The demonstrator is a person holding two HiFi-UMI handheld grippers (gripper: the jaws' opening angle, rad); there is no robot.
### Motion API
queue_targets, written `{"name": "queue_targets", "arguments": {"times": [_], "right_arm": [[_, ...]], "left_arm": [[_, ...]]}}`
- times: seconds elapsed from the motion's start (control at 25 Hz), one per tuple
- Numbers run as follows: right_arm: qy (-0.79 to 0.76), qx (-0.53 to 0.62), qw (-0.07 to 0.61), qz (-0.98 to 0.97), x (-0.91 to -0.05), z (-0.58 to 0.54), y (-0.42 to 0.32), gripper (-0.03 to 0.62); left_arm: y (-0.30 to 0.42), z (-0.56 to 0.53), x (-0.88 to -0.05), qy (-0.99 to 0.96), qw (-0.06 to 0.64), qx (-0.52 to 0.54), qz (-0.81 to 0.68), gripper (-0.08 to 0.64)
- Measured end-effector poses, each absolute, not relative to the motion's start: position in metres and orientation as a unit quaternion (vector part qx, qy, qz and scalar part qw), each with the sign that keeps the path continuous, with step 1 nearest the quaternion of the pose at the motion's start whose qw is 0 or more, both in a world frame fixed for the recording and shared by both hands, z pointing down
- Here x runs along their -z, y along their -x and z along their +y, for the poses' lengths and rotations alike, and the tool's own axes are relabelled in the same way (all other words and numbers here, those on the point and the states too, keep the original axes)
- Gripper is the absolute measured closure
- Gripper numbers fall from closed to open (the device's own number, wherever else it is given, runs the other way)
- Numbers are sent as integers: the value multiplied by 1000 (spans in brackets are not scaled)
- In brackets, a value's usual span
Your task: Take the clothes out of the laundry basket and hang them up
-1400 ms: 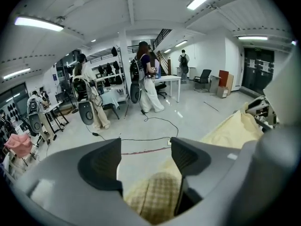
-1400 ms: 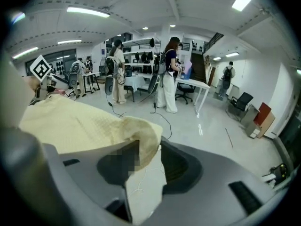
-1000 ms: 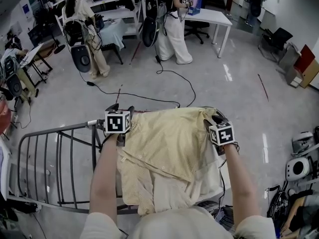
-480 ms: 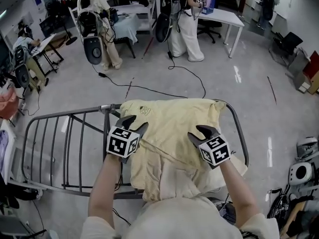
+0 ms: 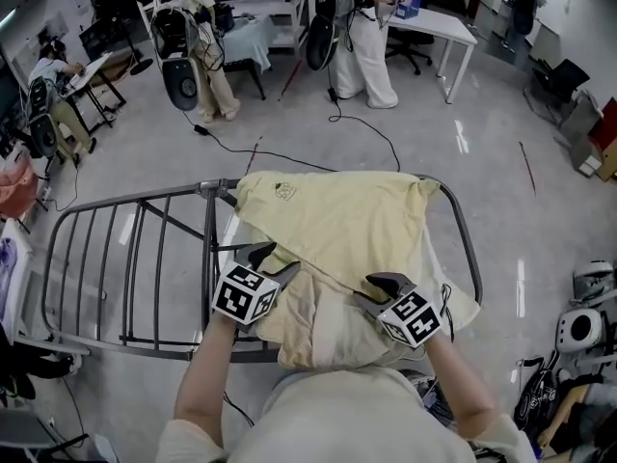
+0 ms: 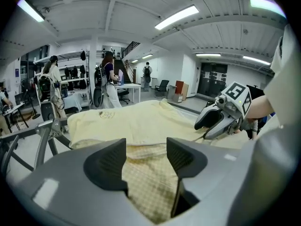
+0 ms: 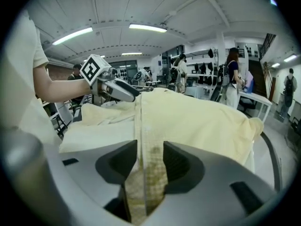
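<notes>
Over a grey metal drying rack (image 5: 145, 199) in a busy workshop, a pale yellow shirt (image 5: 337, 225) lies draped across the right-hand end. Its far edge hangs past the top rail, and its near edge is bunched just in front of the person working it. The left gripper (image 5: 273, 258) sits at the near left of the garment. Its jaws have just been opening and stand apart around a fold of the shirt's checked underside, loose rather than clamped. The right gripper (image 5: 371, 290), at the near right, pinches the shirt's front band between its pads, and the strip runs straight away from the jaws. No laundry basket shows in any view.

The uneven hold looks like the main hazard. With one side slack and the other gripped, any tug from the right would likely drag the shirt askew, or pull it off the near rail towards the person. The heap of cloth at the near edge could also stay folded under and dry creased if the left jaws let go before it is spread. Much of the fabric seems to lie on the near side, so its own weight may slide it off. A black cable (image 5: 318, 157) trails on the floor beyond the rack, and a dropped shirt could land near it.
</notes>
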State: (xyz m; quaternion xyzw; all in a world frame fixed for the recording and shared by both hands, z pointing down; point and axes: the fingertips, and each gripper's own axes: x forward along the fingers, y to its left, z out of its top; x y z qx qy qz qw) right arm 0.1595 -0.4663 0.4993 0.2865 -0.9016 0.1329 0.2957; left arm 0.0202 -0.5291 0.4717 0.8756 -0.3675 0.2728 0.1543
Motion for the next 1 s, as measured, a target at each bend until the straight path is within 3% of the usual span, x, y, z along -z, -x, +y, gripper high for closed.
{"name": "queue_targets", "arguments": {"times": [0.12,0.32,0.4,1.0], "right_arm": [[-282,-138,298,-901,-503,-455,-160,416],[-319,-127,316,-884,-511,-460,-167,538],[-312,-128,324,-884,-510,-462,-168,557],[-389,-24,306,-868,-423,-612,-219,577]], "left_arm": [[-23,-518,-481,-875,167,-267,-366,305],[-23,-513,-481,-876,168,-260,-370,305],[-23,-515,-479,-875,171,-257,-373,305],[-15,-538,-473,-865,176,-243,-402,305]]}}
